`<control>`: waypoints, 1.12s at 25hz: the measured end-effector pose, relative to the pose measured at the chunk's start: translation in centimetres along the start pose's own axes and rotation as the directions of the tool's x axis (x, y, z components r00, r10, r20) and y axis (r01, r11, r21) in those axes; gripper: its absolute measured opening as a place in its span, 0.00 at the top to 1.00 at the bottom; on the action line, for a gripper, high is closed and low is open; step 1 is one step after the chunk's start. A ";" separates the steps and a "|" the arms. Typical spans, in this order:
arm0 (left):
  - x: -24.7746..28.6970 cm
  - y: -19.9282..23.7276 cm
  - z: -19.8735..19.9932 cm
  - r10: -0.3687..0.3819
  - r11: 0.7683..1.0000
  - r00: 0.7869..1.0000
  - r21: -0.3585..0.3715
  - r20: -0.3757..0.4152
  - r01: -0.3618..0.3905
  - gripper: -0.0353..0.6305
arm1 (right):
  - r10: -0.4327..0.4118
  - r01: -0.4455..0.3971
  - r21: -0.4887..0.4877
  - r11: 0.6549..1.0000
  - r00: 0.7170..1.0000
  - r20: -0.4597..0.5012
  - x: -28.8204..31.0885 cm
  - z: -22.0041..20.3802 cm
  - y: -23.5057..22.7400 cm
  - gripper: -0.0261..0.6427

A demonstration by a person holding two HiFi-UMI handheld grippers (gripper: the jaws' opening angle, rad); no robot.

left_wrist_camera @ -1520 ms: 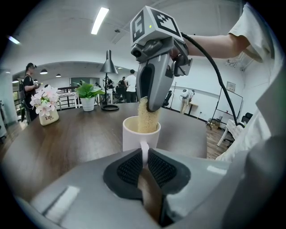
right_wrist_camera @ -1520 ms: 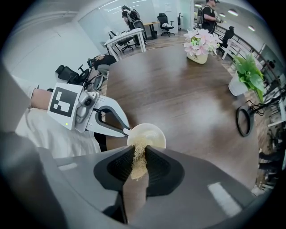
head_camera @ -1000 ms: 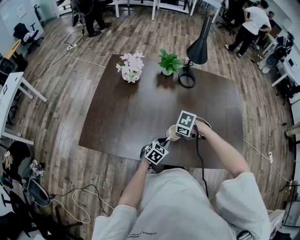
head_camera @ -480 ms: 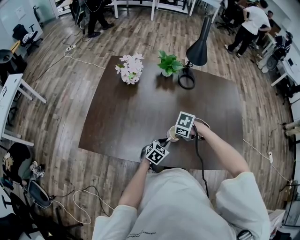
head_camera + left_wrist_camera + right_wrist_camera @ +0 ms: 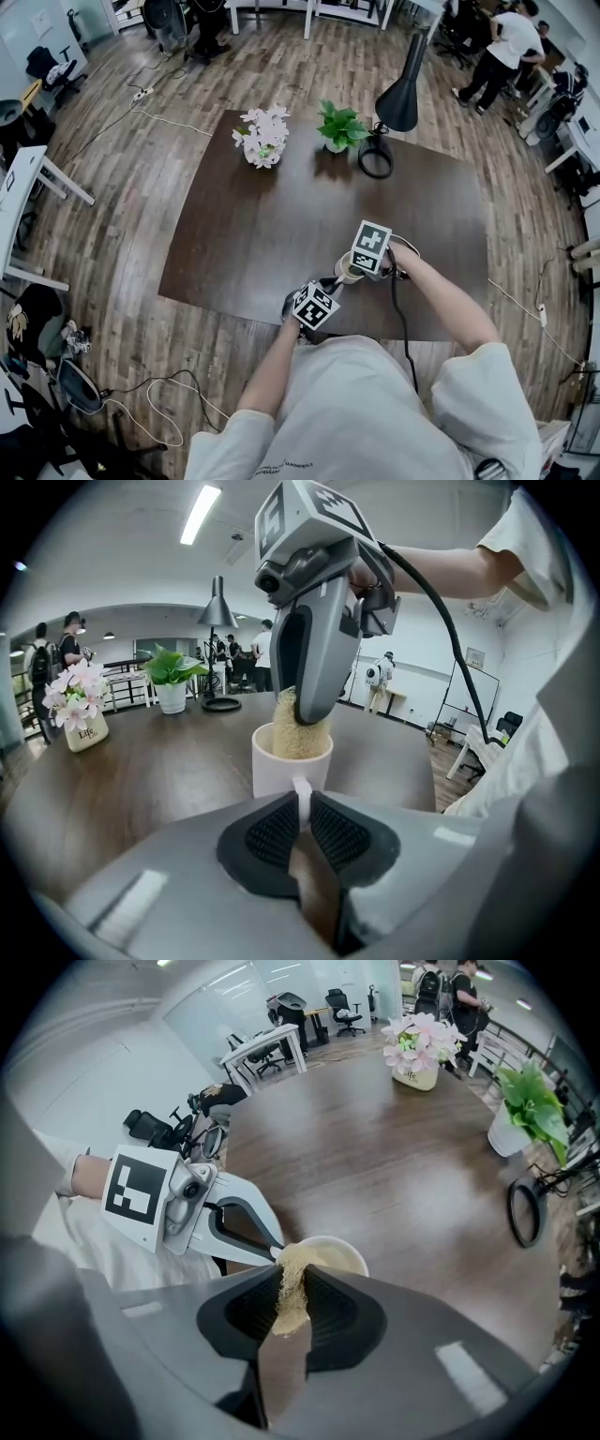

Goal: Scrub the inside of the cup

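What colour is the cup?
The cup is white; the left gripper view shows it best.

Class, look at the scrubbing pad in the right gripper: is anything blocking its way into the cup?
Nothing visible blocks it. The right gripper is shut on the fibrous pad, whose end sits inside the open mouth of the white cup. The left gripper clamps the handle at the side, clear of the opening.
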State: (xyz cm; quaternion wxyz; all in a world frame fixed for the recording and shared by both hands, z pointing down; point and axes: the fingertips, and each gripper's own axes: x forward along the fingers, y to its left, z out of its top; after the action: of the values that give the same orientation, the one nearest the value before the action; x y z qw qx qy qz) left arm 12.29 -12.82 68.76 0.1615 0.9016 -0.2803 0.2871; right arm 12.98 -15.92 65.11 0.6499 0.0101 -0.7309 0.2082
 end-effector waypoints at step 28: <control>-0.2 0.1 -0.4 -0.025 0.999 1.000 -0.022 0.014 0.025 0.89 | -0.100 0.091 0.122 0.988 0.993 0.067 -0.6 0.1 -4.2 0.82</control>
State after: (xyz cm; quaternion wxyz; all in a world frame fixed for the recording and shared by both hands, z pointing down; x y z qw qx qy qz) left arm 11.92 -12.63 68.91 0.1732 0.9052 -0.2730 0.2759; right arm 14.21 -19.89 65.71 0.6303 0.0912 -0.7392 0.2193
